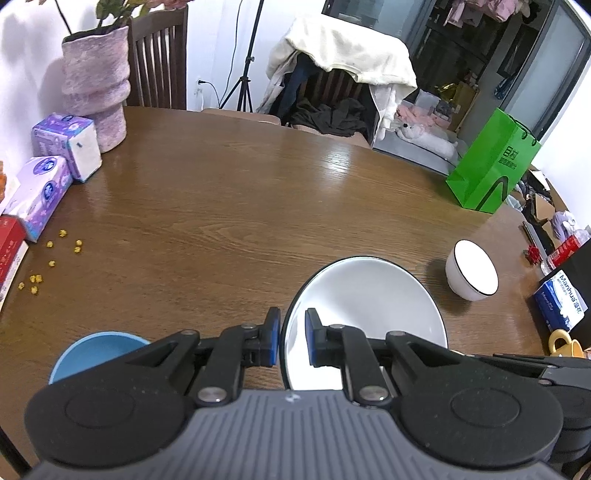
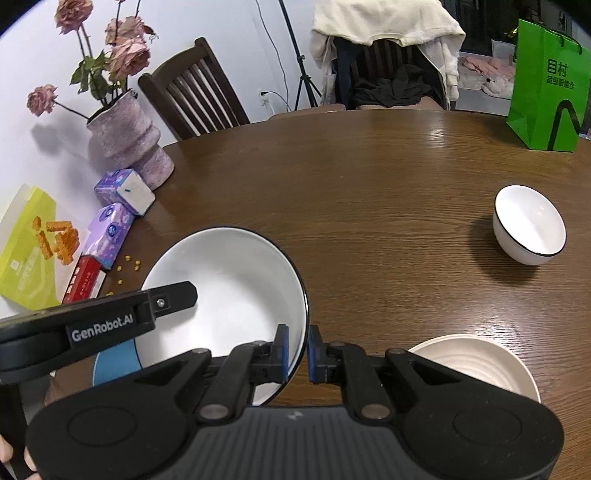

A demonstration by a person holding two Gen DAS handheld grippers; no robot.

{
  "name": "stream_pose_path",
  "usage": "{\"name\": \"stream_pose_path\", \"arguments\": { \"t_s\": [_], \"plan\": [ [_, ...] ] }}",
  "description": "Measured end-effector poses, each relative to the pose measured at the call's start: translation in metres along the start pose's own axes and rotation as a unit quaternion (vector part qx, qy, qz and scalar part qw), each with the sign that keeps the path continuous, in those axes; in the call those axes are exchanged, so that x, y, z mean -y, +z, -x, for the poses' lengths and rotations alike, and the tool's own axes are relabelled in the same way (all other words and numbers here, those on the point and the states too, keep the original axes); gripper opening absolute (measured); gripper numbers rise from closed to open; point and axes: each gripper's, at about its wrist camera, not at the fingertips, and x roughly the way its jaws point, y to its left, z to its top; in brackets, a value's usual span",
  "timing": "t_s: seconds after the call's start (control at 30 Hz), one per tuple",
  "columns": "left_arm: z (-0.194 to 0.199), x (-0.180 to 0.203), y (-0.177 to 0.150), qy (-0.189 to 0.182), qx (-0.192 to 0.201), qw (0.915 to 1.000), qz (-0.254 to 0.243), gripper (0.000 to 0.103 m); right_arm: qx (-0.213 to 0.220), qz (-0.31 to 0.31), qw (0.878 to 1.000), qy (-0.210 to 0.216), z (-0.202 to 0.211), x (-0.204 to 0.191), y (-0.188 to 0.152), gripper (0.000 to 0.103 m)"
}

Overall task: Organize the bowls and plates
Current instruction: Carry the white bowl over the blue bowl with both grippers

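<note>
We see a brown wooden table with clutter mostly along its left edge: a pink ribbed vase of faded roses, two purple tissue packs, a red box, a yellow-green snack box and a scatter of small yellow bits on the wood. At the far right stands a green paper bag. Beyond the table are two dark wooden chairs — one bare, the other draped with a cream garment — and a tripod.

The large white plate, black-rimmed and empty, is held between both tools near the front. Our left gripper is clamped on the plate's left rim, one blue pad on each side of the edge. Our right gripper is clamped the same way on its right rim.

Three other dishes lie around it. A small white bowl with a black rim sits empty well to the right, apart from everything. A cream ribbed dish lies near right, just beside the right gripper. A blue dish lies near left, partly under the plate in the right wrist view; what it holds we cannot tell.

At the near right edge, in the left wrist view, are a blue tissue box and a yellow mug.
</note>
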Motion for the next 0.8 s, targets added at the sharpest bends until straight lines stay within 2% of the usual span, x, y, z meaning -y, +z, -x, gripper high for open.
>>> {"name": "stream_pose_path", "arguments": {
  "t_s": [0.8],
  "plan": [
    [0.029, -0.050, -0.016, 0.012, 0.004, 0.9998, 0.016, 0.014, -0.012, 0.028, 1.000, 0.008, -0.004, -0.057, -0.020, 0.010]
  ]
}}
